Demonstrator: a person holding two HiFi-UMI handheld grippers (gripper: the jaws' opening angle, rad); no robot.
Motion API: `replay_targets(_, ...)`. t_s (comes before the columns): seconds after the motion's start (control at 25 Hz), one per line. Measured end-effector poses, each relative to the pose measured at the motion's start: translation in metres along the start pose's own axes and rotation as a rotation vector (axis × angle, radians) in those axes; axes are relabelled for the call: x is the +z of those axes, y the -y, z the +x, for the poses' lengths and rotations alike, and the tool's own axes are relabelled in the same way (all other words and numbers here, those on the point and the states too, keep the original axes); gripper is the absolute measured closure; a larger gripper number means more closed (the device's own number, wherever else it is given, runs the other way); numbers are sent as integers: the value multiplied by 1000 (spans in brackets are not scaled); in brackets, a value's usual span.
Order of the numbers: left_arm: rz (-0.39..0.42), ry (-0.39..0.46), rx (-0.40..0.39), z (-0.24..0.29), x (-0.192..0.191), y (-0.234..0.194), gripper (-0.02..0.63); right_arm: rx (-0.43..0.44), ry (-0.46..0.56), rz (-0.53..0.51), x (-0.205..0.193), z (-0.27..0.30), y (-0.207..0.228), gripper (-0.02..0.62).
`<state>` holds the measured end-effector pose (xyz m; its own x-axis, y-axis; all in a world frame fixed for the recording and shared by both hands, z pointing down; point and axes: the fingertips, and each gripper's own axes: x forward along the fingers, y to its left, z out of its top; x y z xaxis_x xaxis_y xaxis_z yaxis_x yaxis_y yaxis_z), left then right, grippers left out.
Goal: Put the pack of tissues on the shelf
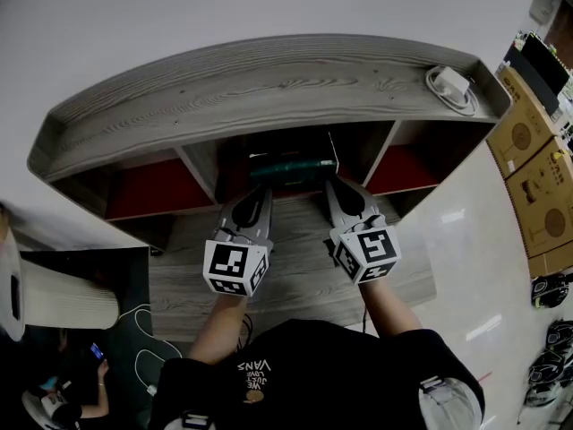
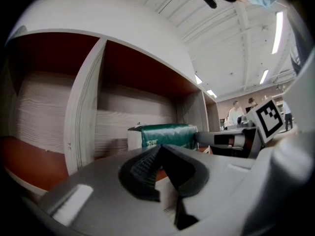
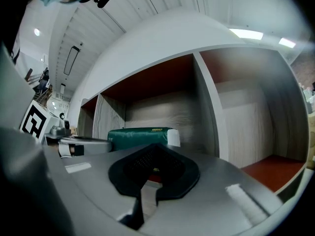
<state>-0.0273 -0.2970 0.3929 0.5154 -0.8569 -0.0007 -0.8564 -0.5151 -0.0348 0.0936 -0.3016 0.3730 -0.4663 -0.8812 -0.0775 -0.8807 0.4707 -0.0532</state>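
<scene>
The pack of tissues (image 1: 291,168), dark green with a white end, lies flat in the middle compartment of the grey wooden shelf (image 1: 269,83). It shows in the left gripper view (image 2: 165,135) and the right gripper view (image 3: 140,135), just beyond the jaws. My left gripper (image 1: 260,192) sits in front of the pack's left part, shut with nothing between its jaws (image 2: 160,150). At the pack's right part my right gripper (image 1: 332,187) is also shut and empty (image 3: 154,147). Neither gripper holds the pack.
Red-floored compartments flank the middle one, at left (image 1: 152,191) and right (image 1: 407,168). A white charger with a coiled cable (image 1: 452,86) lies on the shelf top. Cardboard boxes (image 1: 537,150) and shoes (image 1: 546,289) stand at the right. A person with a phone (image 1: 89,356) sits at lower left.
</scene>
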Motion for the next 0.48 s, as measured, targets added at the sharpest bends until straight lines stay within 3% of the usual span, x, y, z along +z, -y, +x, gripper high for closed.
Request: replay_targets(0.48, 6, -24, 0, 10, 2, -7, 555, -22, -21, -5, 0, 19, 9, 591)
